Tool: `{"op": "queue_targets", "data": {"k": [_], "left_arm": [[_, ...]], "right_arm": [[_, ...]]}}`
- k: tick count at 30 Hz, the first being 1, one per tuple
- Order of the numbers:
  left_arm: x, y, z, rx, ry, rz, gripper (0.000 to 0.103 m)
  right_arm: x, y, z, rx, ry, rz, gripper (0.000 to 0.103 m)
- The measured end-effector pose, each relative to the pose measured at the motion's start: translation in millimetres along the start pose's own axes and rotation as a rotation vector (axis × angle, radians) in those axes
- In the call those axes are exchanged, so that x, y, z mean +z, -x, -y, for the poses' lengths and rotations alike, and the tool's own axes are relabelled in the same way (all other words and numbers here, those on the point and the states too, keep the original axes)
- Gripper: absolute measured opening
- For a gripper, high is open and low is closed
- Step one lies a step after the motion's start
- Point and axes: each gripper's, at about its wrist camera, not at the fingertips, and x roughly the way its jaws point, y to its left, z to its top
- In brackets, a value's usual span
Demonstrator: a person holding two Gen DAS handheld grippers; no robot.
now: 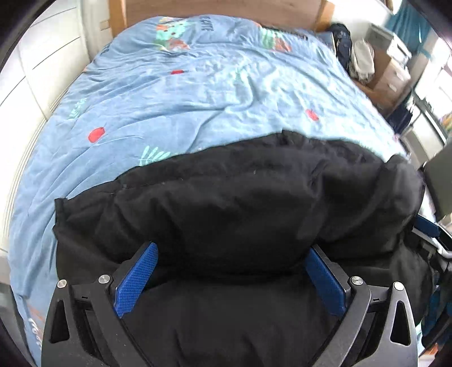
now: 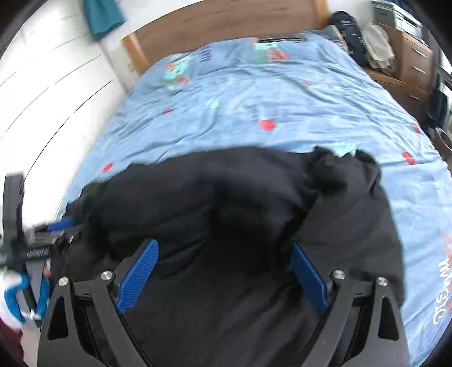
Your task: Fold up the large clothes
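Observation:
A large black garment (image 1: pixel 240 203) lies bunched on the near end of a bed with a blue patterned cover (image 1: pixel 197 93). My left gripper (image 1: pixel 231 254) is open, its blue pads (image 1: pixel 135 279) wide apart on either side of a thick fold of the black cloth. My right gripper (image 2: pixel 223 254) is also open, its blue pads (image 2: pixel 138 276) spread around the same garment (image 2: pixel 226 197) further right. Each gripper shows at the edge of the other's view: the right one (image 1: pixel 432 228), the left one (image 2: pixel 56 225). The cover also shows in the right wrist view (image 2: pixel 254 98).
A wooden headboard (image 2: pixel 226 25) stands at the far end. White cupboard doors (image 2: pixel 50 93) run along the left. A wooden drawer unit (image 2: pixel 415 65) with clothes piled beside it stands at the far right. A dark bag (image 1: pixel 343 42) sits by the bed's far right corner.

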Motion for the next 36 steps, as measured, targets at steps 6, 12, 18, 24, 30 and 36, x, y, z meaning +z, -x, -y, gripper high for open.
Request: {"op": "queue_targets", "data": {"k": [6,12,18,24,30,36], "left_arm": [[31.0,-37.9,-3.8,0.044,-0.044,-0.001,0.102],[45.4,-70.4,-18.7,0.008,0.011,-0.052,0.102],[48.7,-80.9,-18.3,0.02,0.026,-0.098,0.102],[46.8,-30.9,-30.7,-0.034,0.07,-0.045,0.102],[22.0,25.7,-54.3,-0.033,0.09,0.059,0.102],[-3.5,3.1,-72.0,-0.034,0.112,0.02,0.102]], "right_arm": [[18.5,-54.8,-17.7,-0.077,0.081,-0.054,0.095],[41.3,-103.1,20.1,-0.05,-0.044,-0.149,0.103],[41.9,-132.1,34.9,-0.017,-0.112,-0.208,0.103],[53.0,-93.3,30.6,-0.032,-0.116,-0.18,0.103],[49.2,-17.2,-6.6,-0.079,0.006,-0.022,0.103],[16.4,-34.4,-42.7,0.009,0.073,-0.084,0.103]]}}
